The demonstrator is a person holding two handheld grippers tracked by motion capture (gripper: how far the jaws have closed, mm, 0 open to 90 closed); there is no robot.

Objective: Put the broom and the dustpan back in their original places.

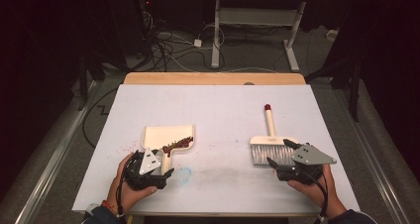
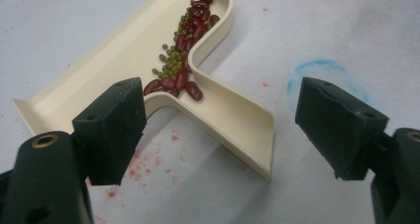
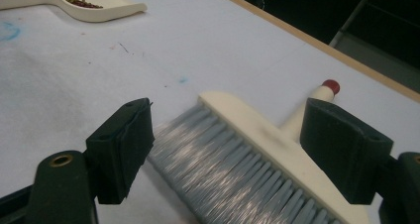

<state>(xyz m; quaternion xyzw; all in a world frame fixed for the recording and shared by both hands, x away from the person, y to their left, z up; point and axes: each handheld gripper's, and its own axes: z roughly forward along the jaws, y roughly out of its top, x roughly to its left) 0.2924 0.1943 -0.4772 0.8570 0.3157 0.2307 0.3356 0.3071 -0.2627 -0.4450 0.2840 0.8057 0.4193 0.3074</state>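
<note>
beans [image 2: 185,45] are lying banked in the dustpan [image 1: 161,136] on the tabletop [image 1: 223,115]; left gripper [image 1: 157,173] is gaping at its handle, right gripper [image 1: 282,154] gaping over the brush [image 1: 271,145], neither gripping.

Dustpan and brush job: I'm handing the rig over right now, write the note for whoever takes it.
Left gripper: open, jaws either side of the dustpan handle, not gripping.
Right gripper: open, over the brush bristles, not gripping.
Dustpan lies left on the table; brush lies flat at right, handle pointing away.
Done: red and green beans are in the pan.
Left: probably grasp the pan handle and empty it; red specks remain beside the pan.
</note>
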